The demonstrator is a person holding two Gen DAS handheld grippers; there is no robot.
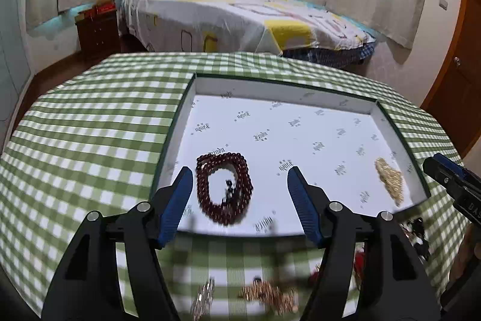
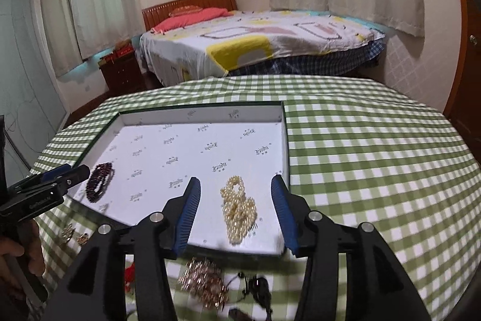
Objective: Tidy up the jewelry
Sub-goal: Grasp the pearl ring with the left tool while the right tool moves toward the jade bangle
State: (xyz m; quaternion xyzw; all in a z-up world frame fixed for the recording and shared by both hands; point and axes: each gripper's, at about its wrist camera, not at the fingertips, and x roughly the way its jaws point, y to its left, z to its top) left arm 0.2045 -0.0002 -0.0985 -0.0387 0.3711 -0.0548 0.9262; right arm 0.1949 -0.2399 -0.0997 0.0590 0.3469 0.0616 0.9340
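Note:
A shallow white box tray (image 1: pixel 300 92) (image 2: pixel 210 113) with a dark green rim lies on the green checked tablecloth. A dark red bead bracelet (image 1: pixel 224 188) (image 2: pixel 99 181) lies inside it at the near left. My left gripper (image 1: pixel 239 176) stands open above it, the blue pads apart from the beads. A cream pearl necklace (image 2: pixel 239 209) (image 1: pixel 389 181) lies heaped at the tray's near right. My right gripper (image 2: pixel 236 185) is open over it, not touching. Each gripper shows at the edge of the other's view.
Loose jewelry lies on the cloth in front of the tray: a gold chain heap (image 2: pixel 204 282) (image 1: pixel 267 294), a silver piece (image 1: pixel 204 297), dark beads (image 2: pixel 258 288), a red item (image 2: pixel 130 273), small gold pieces (image 2: pixel 73 233). A hand (image 2: pixel 18 257) holds the left gripper. A bed (image 1: pixel 240 17) stands beyond.

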